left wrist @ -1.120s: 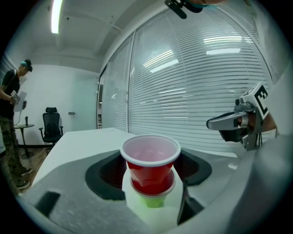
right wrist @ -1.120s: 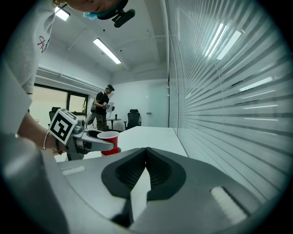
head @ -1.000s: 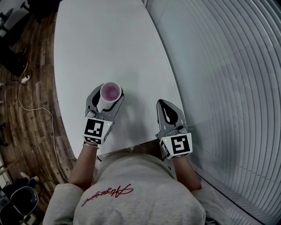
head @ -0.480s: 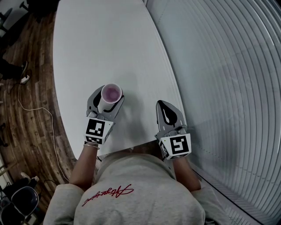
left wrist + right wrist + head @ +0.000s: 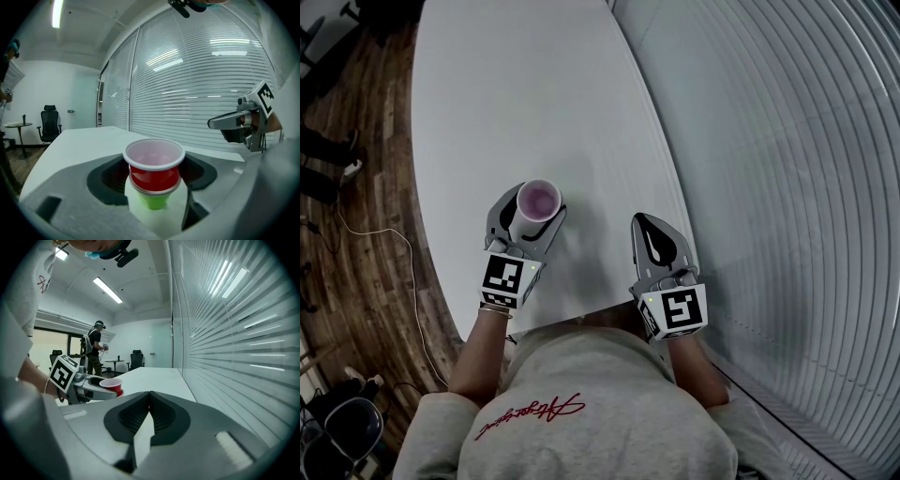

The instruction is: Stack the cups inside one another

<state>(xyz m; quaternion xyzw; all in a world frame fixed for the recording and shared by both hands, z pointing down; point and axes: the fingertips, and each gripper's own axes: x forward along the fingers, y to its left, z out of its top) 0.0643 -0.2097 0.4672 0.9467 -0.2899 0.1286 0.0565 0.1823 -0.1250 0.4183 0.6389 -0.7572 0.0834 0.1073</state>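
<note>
Cups nested: red cup (image 5: 154, 171) sits inside green cup (image 5: 152, 201), the pair upright on the white table (image 5: 534, 94). Left gripper (image 5: 534, 201) has its jaws wide on either side of the stack. The pads look to be just touching the red cup's wall, i.e. a light hold, tho contact is hard to confirm from this angle. Right gripper (image 5: 150, 397) is to the right of the stack, well apart, jaws closed on nothing. Blinds (image 5: 787, 187) lie further right again. No other cups visible, so prob. the release step: open both jaws evenly, back straight off w/o clipping the rim, keep the stack upright.
</note>
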